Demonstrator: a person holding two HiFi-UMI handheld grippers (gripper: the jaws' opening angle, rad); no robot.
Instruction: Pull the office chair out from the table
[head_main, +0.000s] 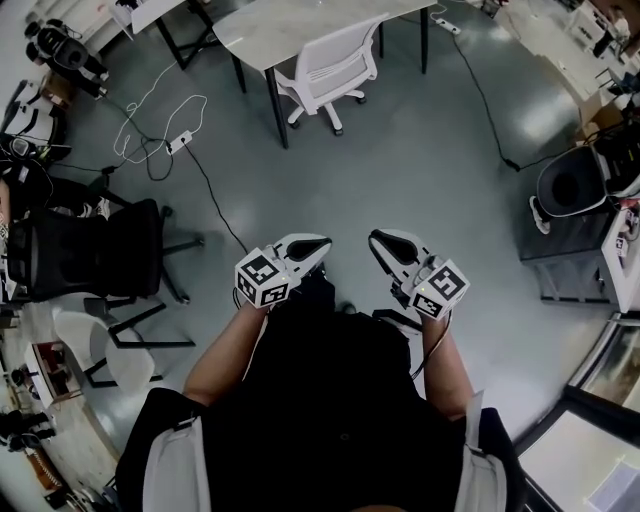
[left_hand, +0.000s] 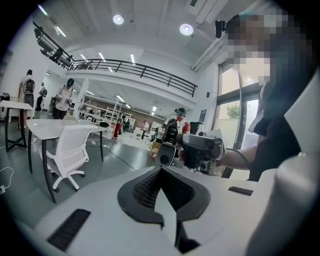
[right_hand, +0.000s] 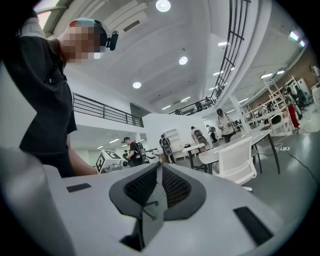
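A white office chair (head_main: 330, 70) stands tucked against the near edge of a white table (head_main: 300, 25) at the far side of the grey floor. Both grippers are held close to the person's body, well short of the chair. My left gripper (head_main: 322, 243) is shut with nothing in it, and so is my right gripper (head_main: 377, 238). In the left gripper view the chair (left_hand: 67, 150) and table (left_hand: 55, 129) lie far off at the left, beyond the shut left gripper (left_hand: 161, 170). In the right gripper view the chair (right_hand: 235, 162) sits at the right, past the shut right gripper (right_hand: 159, 167).
A black office chair (head_main: 100, 250) stands at the left. A white cable loop (head_main: 160, 125) and a black cable (head_main: 215, 195) cross the floor between me and the table. A black round bin (head_main: 572, 182) sits at the right. People (left_hand: 62, 97) stand in the background.
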